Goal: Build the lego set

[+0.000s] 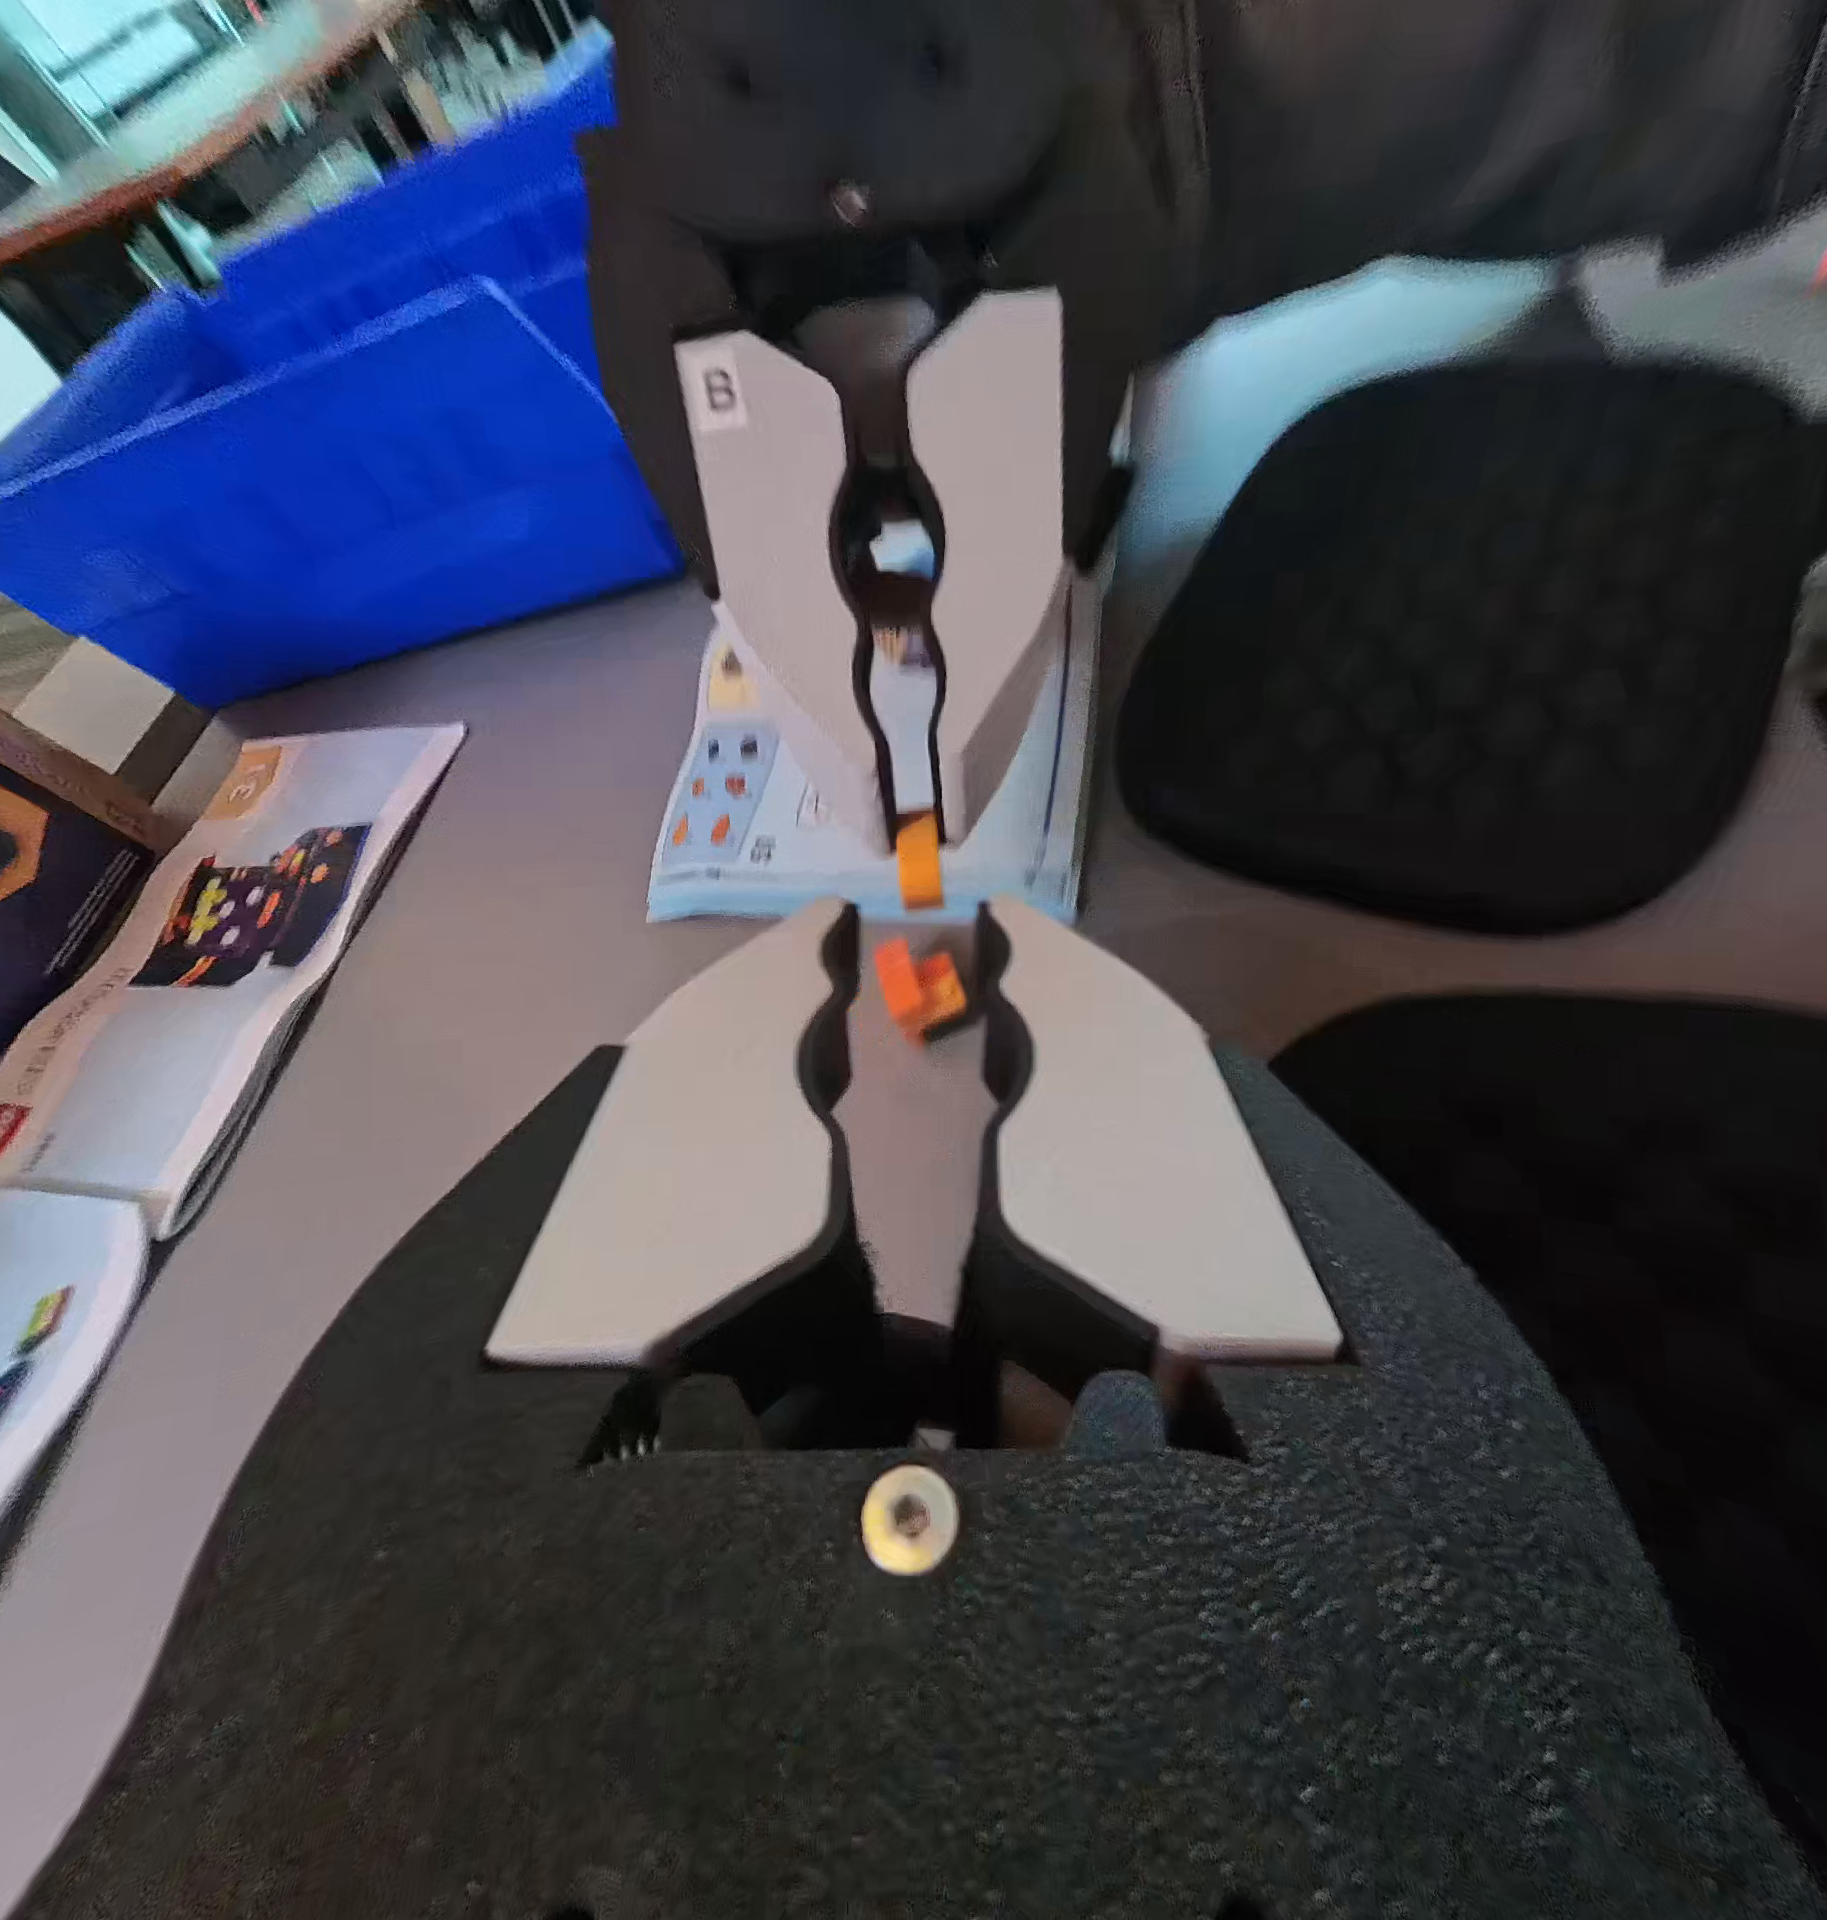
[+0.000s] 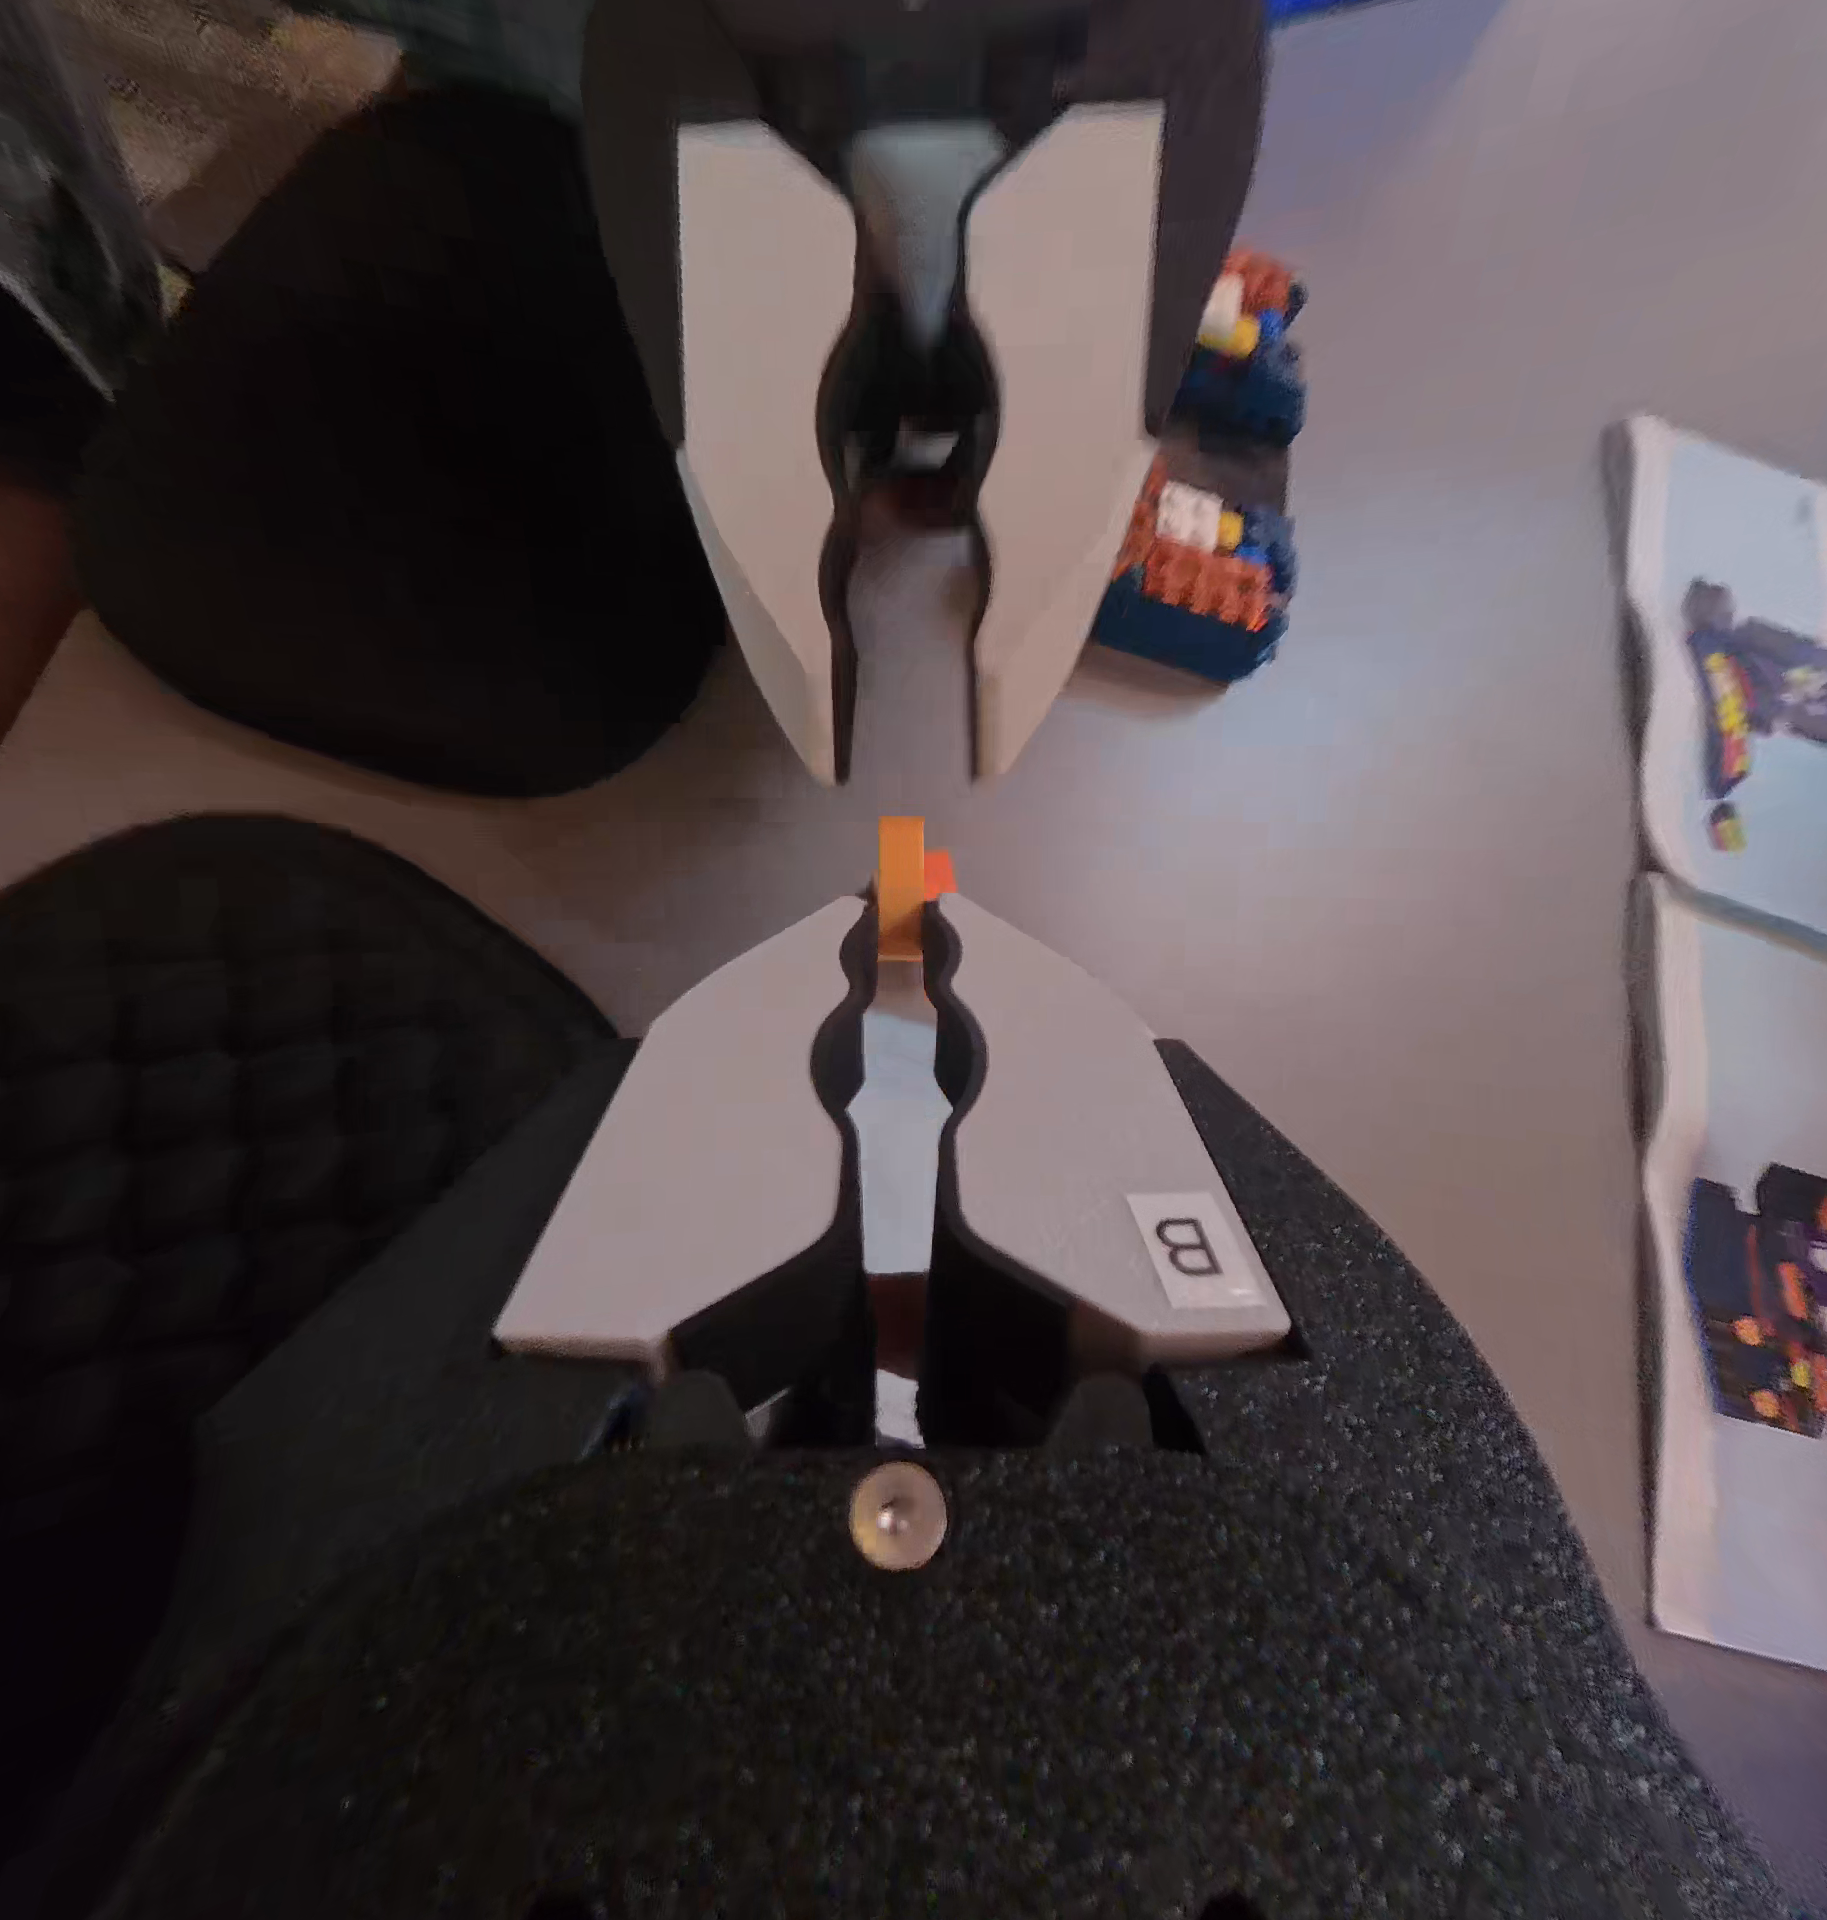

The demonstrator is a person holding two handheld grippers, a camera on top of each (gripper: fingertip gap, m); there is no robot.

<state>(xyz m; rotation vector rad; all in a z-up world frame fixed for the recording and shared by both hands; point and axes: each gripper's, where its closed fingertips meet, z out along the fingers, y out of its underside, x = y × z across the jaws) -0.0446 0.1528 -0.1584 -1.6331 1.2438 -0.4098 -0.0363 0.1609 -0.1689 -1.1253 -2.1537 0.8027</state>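
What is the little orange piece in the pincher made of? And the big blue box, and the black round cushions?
The orange piece, gripped by the right gripper, looks like hard, smooth plastic, with flat faces and crisp edges. The blue box is probably stiff plastic too, its flat walls slightly shiny. The black cushions look like soft woven mesh fabric with a dimpled, matte surface, though blur hides the details.

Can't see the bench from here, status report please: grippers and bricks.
Right gripper shut on orange plate. Left gripper open, small orange piece loose between its fingers. Booklets nearby.
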